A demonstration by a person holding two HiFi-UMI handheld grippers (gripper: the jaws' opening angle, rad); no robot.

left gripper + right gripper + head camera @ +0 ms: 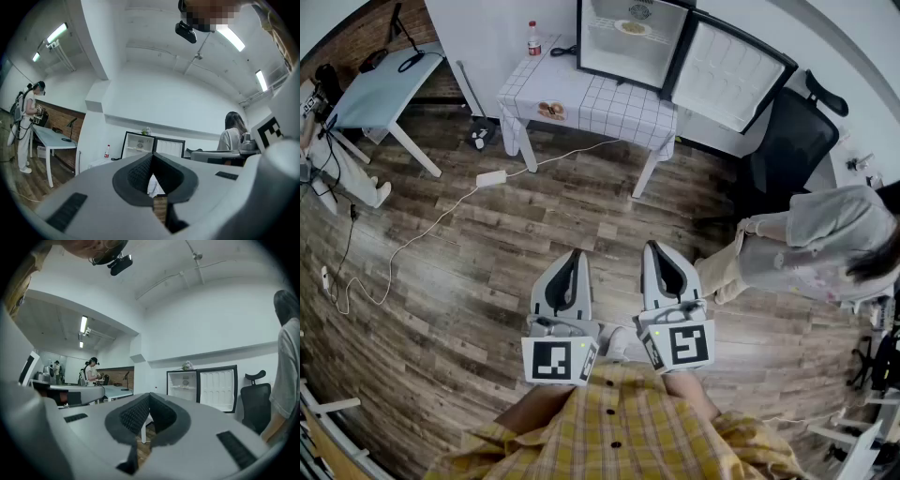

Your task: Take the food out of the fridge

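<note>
**Approach step:** the food [631, 28] is sitting inside the open fridge [609, 61], well ahead.
Left gripper [573, 259] and right gripper [660, 255] are hanging empty, jaws together; walking closer and opening them seems needed next.

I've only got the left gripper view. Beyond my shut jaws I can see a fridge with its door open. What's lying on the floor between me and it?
Observer: The head view shows a white cable and a power strip on the wooden floor, left of the straight line to the table.
Operator: Is anything on the table's front edge?
Observer: A small plate of what looks like food sits near its front left corner.
Operator: And my right gripper?
Observer: The right gripper is shut, with nothing between its jaws.
</note>
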